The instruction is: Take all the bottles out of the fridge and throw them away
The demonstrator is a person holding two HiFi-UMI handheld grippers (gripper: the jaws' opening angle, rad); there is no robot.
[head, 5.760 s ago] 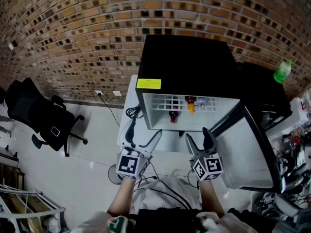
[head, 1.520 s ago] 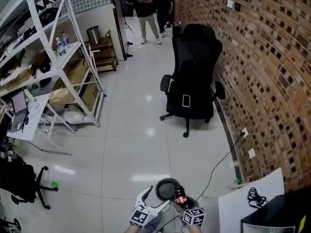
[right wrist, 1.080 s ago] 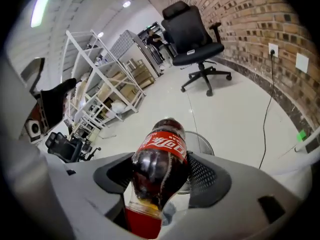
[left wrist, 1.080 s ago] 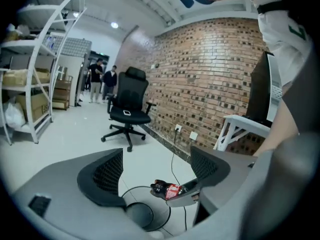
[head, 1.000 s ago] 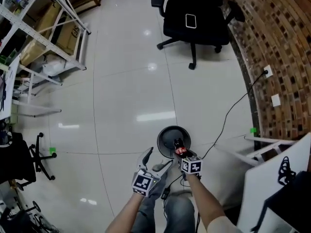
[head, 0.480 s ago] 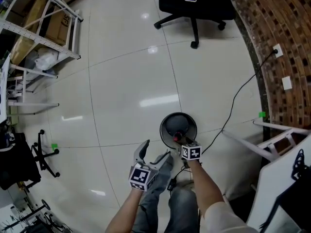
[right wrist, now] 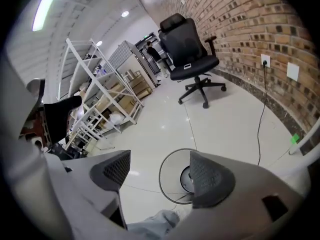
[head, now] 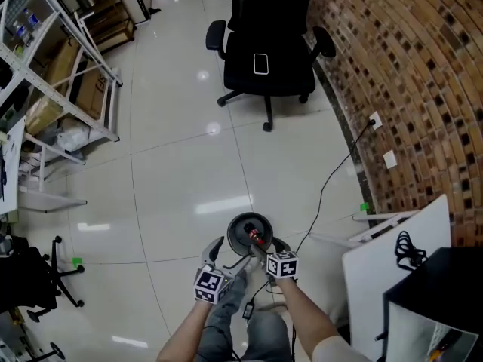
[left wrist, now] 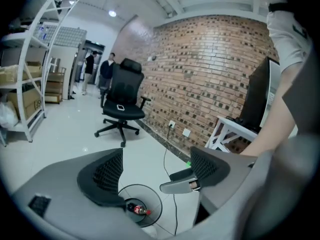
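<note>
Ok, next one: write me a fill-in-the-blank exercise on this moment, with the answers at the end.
1. The red-labelled bottle lies inside a round, open-topped ____.
2. The left gripper, its jaws apart, holds ____.
3. The office chair beside the brick wall is ____ in colour.
Missing words: bin; nothing; black.

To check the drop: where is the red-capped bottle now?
Head view, low centre: the bottle lies inside the round bin on the floor, left of the white table.
</note>
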